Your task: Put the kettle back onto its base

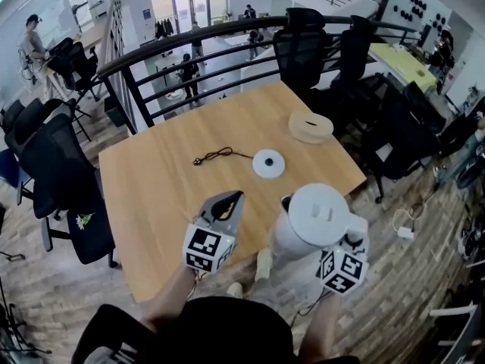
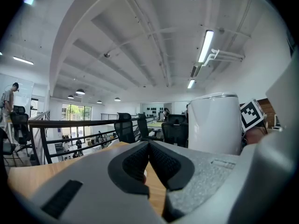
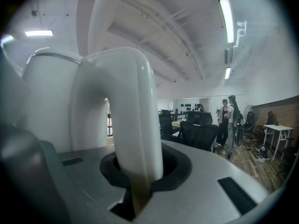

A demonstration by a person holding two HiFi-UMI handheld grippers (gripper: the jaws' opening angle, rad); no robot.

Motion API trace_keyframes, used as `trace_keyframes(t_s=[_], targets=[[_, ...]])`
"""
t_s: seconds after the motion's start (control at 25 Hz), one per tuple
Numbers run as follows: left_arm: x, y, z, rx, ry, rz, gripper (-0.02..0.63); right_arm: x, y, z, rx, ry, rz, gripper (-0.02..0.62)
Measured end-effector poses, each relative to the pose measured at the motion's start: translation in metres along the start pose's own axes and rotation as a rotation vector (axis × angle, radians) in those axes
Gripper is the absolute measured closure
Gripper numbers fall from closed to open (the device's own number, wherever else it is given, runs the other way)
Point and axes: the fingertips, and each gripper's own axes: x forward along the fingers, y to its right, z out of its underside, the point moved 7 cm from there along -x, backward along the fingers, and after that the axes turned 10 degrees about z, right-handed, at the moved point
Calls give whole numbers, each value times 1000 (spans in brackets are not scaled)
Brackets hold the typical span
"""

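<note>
A white electric kettle (image 1: 311, 222) hangs in the air over the table's near edge. My right gripper (image 1: 351, 238) is shut on its handle (image 3: 135, 120), which fills the space between the jaws in the right gripper view (image 3: 140, 174). The round white base (image 1: 268, 163) lies on the wooden table (image 1: 167, 188), farther away than the kettle, with its black cord and plug (image 1: 216, 156) trailing to the left. My left gripper (image 1: 233, 198) hovers to the kettle's left, shut with nothing held (image 2: 148, 158). In the left gripper view the kettle (image 2: 215, 122) stands at the right.
A round beige disc (image 1: 311, 127) lies at the table's far right corner. Black office chairs (image 1: 53, 165) stand left of the table and more chairs (image 1: 303, 48) behind it. A dark railing (image 1: 189, 48) runs past the far side.
</note>
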Motion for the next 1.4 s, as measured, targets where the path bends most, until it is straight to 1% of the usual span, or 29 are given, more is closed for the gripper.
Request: trace_keyframes(t_s=[0.64,1.04,1.4], targets=[[103,-53,8,-52,-33,-111,604,153,-12,-6,3,-4,-117,549],[143,-84,18,-91,-63,-191,603,228,-32,-7,-3,2,-189,548],[161,-108,36,-126,-94,-262,604,283,-62,1,-11,-7,-259,546]])
